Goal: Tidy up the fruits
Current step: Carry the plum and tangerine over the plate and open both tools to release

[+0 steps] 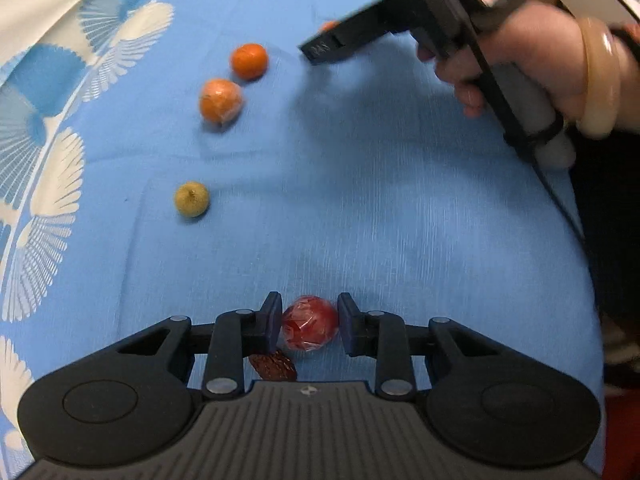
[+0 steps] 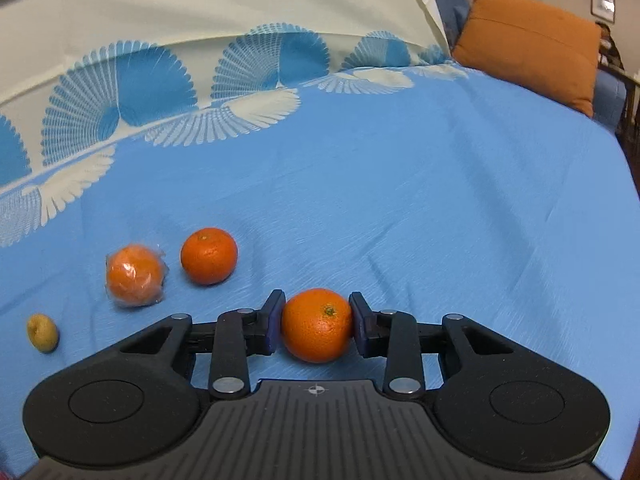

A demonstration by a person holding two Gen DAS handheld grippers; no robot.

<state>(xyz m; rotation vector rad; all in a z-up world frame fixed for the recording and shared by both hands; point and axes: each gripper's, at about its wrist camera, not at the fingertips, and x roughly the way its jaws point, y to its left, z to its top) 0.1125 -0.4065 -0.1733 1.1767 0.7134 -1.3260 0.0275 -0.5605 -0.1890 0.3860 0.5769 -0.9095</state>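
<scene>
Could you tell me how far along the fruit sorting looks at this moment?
Partly done, it seems: a bare orange and a wrapped orange lie side by side on the blue cloth. In hand: the right gripper clamps another orange; the left gripper brackets a wrapped red fruit. Left: the yellowish fruit and a dark red dried fruit.

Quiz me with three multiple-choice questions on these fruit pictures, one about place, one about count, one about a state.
1. Where is the dried date?
A. beside the pillow
B. under the left gripper
C. on an orange

2. How many oranges lie loose on the bedspread?
A. two
B. four
C. none

3. What does the right gripper hold?
A. nothing
B. a yellow fruit
C. an orange

Answers: 1 B, it lies just below the left finger. 2 A, one bare, one wrapped. 3 C, both pads press its sides.
</scene>
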